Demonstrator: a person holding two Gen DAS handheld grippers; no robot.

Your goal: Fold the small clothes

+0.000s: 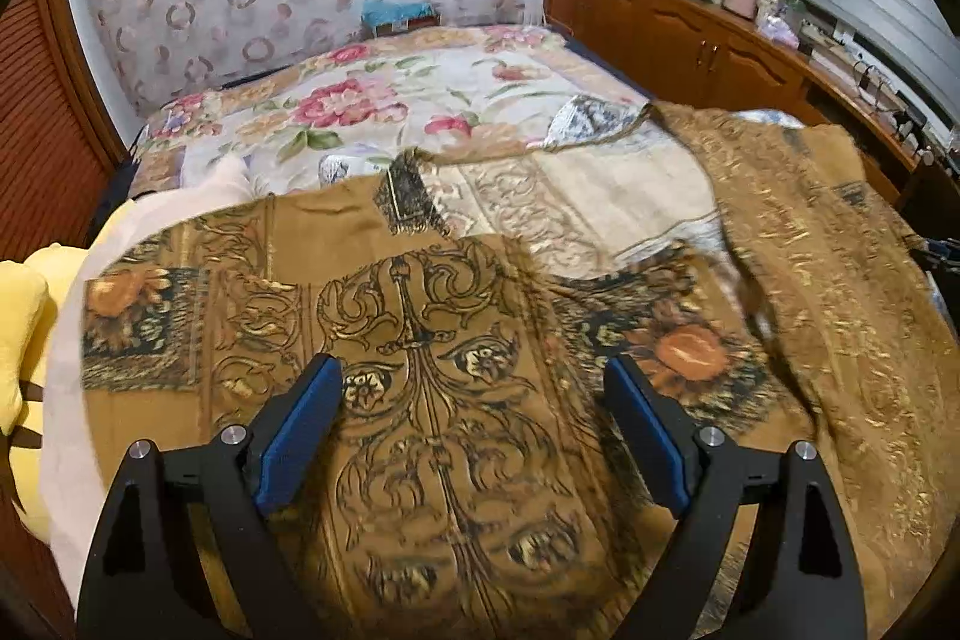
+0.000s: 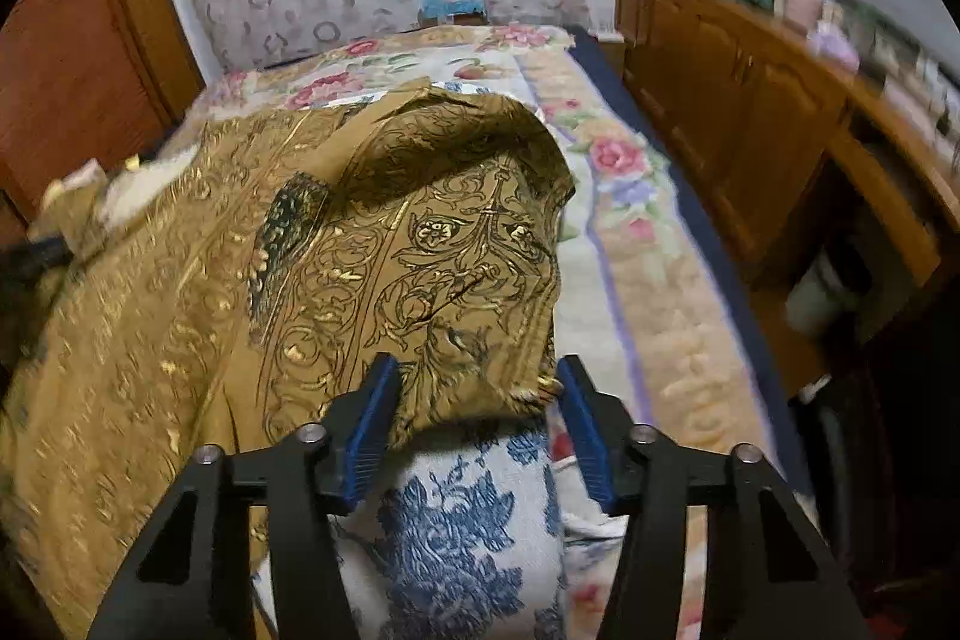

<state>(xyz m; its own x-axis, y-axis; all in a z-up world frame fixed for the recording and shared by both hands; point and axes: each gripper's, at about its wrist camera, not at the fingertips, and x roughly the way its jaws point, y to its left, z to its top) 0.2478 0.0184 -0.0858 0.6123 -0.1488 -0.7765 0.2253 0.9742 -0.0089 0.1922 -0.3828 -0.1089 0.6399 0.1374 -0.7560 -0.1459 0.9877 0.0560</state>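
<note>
Left wrist view: one left gripper (image 1: 473, 403), its two blue pads spread wide with nothing between them, hovering over one brown-gold patterned cloth (image 1: 420, 340) spread across the bed (image 1: 420, 82). There's a yellow plush (image 1: 24, 328) at the left edge and a wooden cabinet (image 1: 678, 34) along the right wall.

Right wrist view: one right gripper (image 2: 477, 409), partly open, with the cloth's bunched corner (image 2: 468, 280) sitting between the pads. I can't tell if it's pinched. A blue-and-white floral fabric (image 2: 456, 532) lies underneath.

Item count across both views: one ochre patterned cloth (image 1: 432, 340) spread on one bed with a floral cover (image 1: 384, 100), one blue-and-white floral textile (image 2: 456, 520), one yellow plush item (image 1: 24, 340), one wooden sideboard (image 1: 678, 34), and two grippers, left gripper (image 1: 474, 388) and right gripper (image 2: 474, 388).
</note>
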